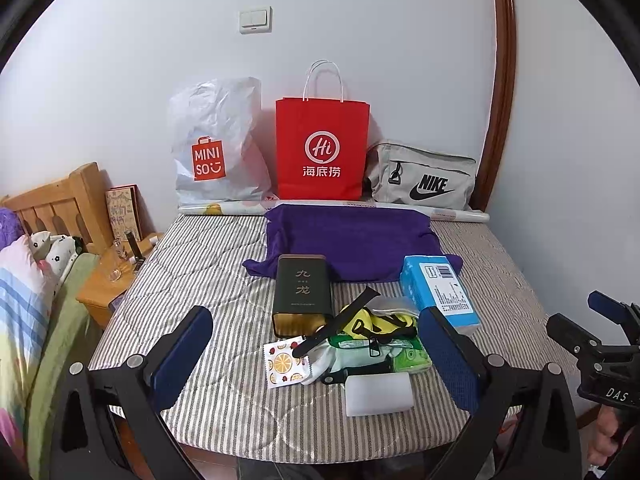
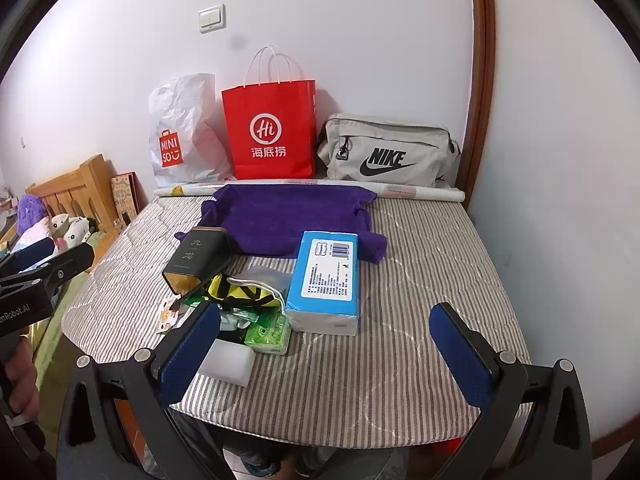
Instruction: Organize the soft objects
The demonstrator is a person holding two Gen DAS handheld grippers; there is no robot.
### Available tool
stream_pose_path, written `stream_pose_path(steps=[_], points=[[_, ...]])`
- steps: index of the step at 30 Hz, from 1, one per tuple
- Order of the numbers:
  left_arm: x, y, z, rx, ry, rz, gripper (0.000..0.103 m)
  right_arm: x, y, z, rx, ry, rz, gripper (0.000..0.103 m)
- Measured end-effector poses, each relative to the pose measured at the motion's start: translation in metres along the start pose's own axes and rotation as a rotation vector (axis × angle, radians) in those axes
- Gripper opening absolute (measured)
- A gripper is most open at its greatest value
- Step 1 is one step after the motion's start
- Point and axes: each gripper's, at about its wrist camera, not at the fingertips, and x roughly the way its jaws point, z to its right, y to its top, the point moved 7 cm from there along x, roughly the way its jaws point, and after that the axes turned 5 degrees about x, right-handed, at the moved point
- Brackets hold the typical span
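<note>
Plainly, with the left gripper and right gripper both spread wide and empty above the heap of soft items near the mattress's front edge, a careless pinch could snag tangled straps and drag neighbours off.

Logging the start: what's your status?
Left gripper open, right gripper open, both empty. Purple towel flat, untouched. Dark tin overlaps its near edge.

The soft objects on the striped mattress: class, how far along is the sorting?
Nothing looks sorted: the purple towel lies empty, the clutter pile and blue tissue pack sit unsorted. Left gripper and right gripper are open, holding nothing. Everything remains.
</note>
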Motion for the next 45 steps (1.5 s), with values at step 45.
stream_pose_path(steps=[45], points=[[-0.001, -0.0019, -0.0031, -0.001, -0.001, 0.002, 0.103, -0.0091, -0.0005, -0.0062, 0.002, 0.014, 0.022, 0.103]])
